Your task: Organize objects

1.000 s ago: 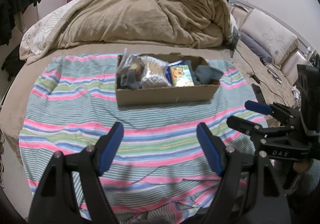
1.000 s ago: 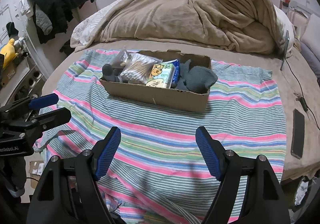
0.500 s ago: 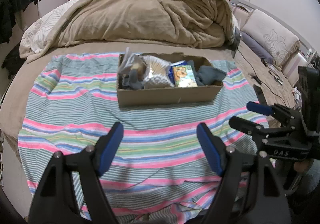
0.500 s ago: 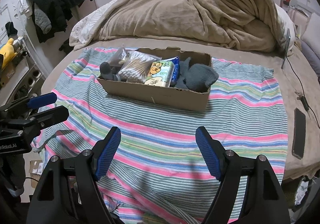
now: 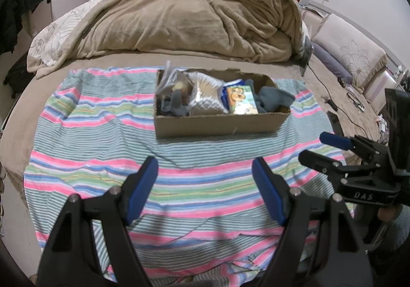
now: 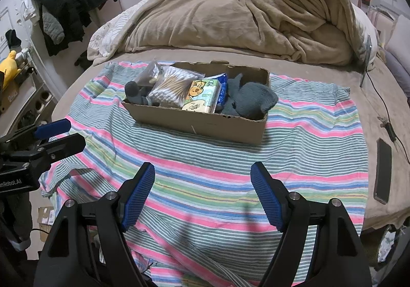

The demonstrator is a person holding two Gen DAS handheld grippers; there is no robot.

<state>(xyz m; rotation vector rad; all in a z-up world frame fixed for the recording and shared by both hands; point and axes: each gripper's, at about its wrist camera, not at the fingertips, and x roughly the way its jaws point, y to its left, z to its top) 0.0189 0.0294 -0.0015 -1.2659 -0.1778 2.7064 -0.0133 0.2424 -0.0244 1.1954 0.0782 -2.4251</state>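
Observation:
A shallow cardboard box [image 5: 217,125] [image 6: 200,125] sits on a striped cloth [image 5: 107,133] [image 6: 307,138] spread over the bed. Inside lie a clear bag of cotton swabs [image 5: 205,97] [image 6: 174,87], a tissue pack with a cartoon dog [image 5: 242,99] [image 6: 202,97], grey socks [image 5: 274,99] [image 6: 251,101] and a grey item at the left end [image 5: 176,105] [image 6: 134,92]. My left gripper [image 5: 205,181] hovers open over the cloth, well short of the box. My right gripper [image 6: 202,189] is open too, with nothing between its fingers. Each gripper shows at the edge of the other's view [image 5: 328,148] [image 6: 61,135].
A heaped beige duvet [image 5: 192,17] [image 6: 256,17] fills the far half of the bed. A phone [image 6: 383,171] and a cable [image 6: 384,112] lie on the sheet right of the cloth. Dark clothes [image 6: 74,5] hang at the left wall. Pillows [image 5: 351,48] stand at the right.
Both views drifted very slightly toward the box. The grippers stay open and nothing in the box has moved.

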